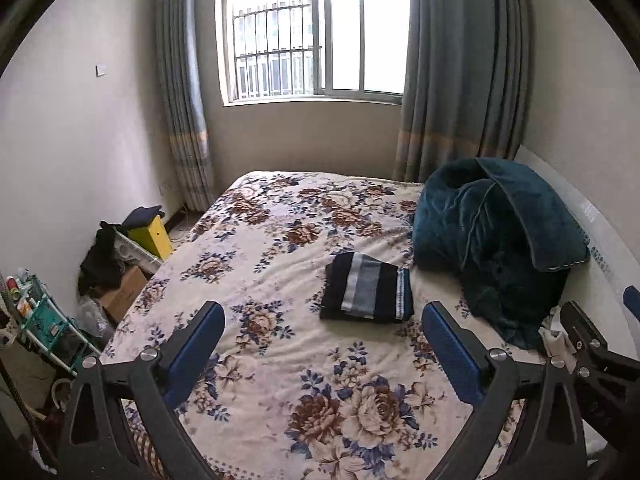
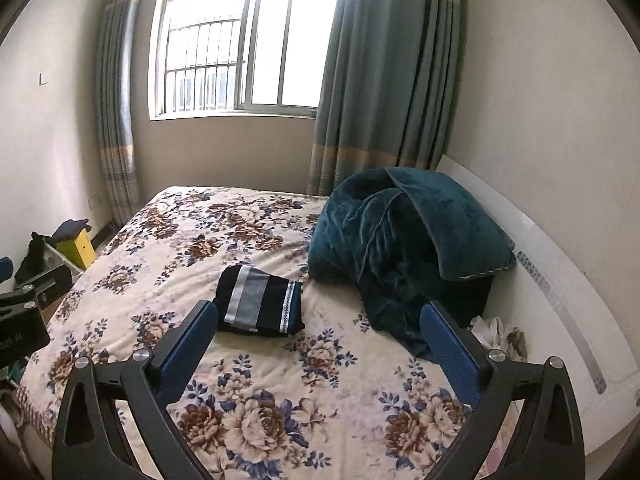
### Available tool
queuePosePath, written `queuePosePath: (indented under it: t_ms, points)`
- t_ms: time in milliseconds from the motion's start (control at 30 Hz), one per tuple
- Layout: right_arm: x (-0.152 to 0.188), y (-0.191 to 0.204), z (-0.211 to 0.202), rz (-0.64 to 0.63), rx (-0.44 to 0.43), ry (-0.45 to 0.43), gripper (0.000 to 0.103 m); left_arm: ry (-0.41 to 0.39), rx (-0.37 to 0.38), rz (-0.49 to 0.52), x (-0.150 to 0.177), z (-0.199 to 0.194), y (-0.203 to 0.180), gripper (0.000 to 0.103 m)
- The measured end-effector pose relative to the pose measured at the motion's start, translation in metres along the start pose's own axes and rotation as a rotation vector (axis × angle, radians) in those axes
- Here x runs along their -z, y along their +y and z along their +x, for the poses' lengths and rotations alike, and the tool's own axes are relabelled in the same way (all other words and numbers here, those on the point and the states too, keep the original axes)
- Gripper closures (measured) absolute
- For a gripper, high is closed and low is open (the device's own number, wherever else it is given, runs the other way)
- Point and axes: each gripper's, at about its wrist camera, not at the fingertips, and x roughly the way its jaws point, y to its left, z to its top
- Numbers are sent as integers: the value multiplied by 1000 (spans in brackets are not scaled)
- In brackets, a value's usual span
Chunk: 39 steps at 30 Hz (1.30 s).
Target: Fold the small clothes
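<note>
A small dark garment with grey and white stripes lies folded into a neat rectangle on the floral bedspread. The same folded garment shows in the right wrist view, a little beyond the left finger. My left gripper is held above the bed, nearer than the garment, open and holding nothing. My right gripper is also open and empty, hovering over the floral bedspread. Part of the right gripper shows at the right edge of the left wrist view.
A crumpled teal blanket is heaped at the right against the white headboard. Beside the bed on the left are a yellow box, a cardboard box, dark clothes and a green rack. A curtained window faces me.
</note>
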Motion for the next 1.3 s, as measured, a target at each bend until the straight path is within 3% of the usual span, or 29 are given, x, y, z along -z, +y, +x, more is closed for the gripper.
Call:
queuePosePath:
  t_ms: [600, 1300]
  points:
    - [12, -7, -5, -17, -71, 45, 0, 47, -19, 31, 21, -21, -4, 2]
    - [14, -10, -9, -12, -68, 41, 0, 23, -7, 39, 19, -26, -3, 2]
